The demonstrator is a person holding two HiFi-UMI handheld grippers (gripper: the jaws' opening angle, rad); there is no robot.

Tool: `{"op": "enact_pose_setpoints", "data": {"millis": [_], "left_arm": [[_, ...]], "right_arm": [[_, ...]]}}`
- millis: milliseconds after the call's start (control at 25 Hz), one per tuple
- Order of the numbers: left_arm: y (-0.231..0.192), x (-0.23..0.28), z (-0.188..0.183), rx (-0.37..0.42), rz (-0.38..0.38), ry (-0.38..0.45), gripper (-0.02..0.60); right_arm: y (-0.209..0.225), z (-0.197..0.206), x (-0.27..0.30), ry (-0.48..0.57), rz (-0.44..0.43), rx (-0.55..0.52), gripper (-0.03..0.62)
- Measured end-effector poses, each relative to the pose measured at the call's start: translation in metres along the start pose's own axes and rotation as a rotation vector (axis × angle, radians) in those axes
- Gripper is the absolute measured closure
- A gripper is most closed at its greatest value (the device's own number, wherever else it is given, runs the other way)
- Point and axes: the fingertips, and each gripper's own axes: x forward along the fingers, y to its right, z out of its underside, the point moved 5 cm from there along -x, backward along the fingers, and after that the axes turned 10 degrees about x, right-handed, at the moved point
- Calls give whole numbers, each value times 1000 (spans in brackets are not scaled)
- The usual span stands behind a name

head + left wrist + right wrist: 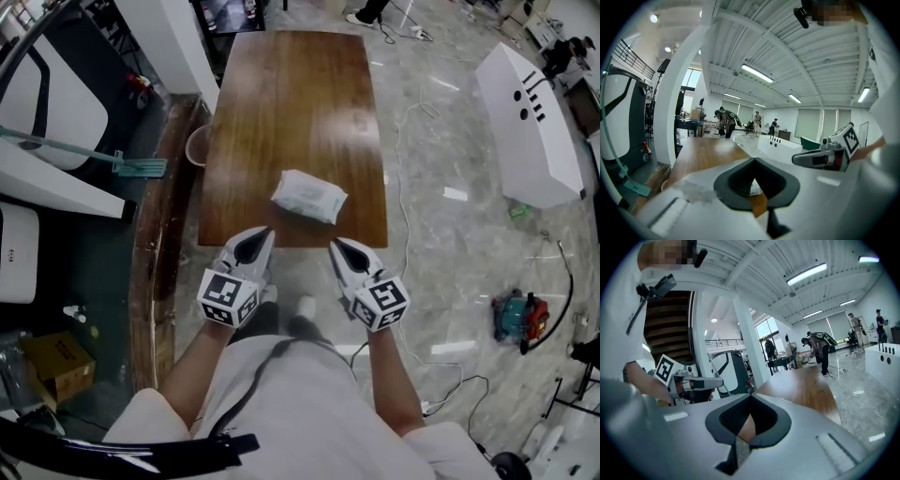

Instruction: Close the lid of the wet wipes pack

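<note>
Hovering at the counter's (291, 103) near edge: left tongs (265, 233) and right tongs (335, 245), both pressed together and empty. The wet wipes pack (309, 196) lies skewed just ahead, between their lines, near that edge. Probably soft, light, and prone to skate on the glossy wood, so pin one end and press the lid flat instead of pinching. Can't tell the lid state from here. Nothing else on the counter; cables (412, 122) on the floor, well clear.
</note>
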Motion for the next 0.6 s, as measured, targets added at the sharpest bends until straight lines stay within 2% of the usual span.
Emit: {"op": "enact_pose_setpoints", "data": {"millis": [240, 600], "left_arm": [[-20, 10, 6, 3, 71, -11, 578], [-50, 43, 32, -22, 125, -61, 578]], "right_arm": [[4, 0, 20, 15, 70, 5, 585], [34, -4, 55, 0, 165, -61, 585]]}}
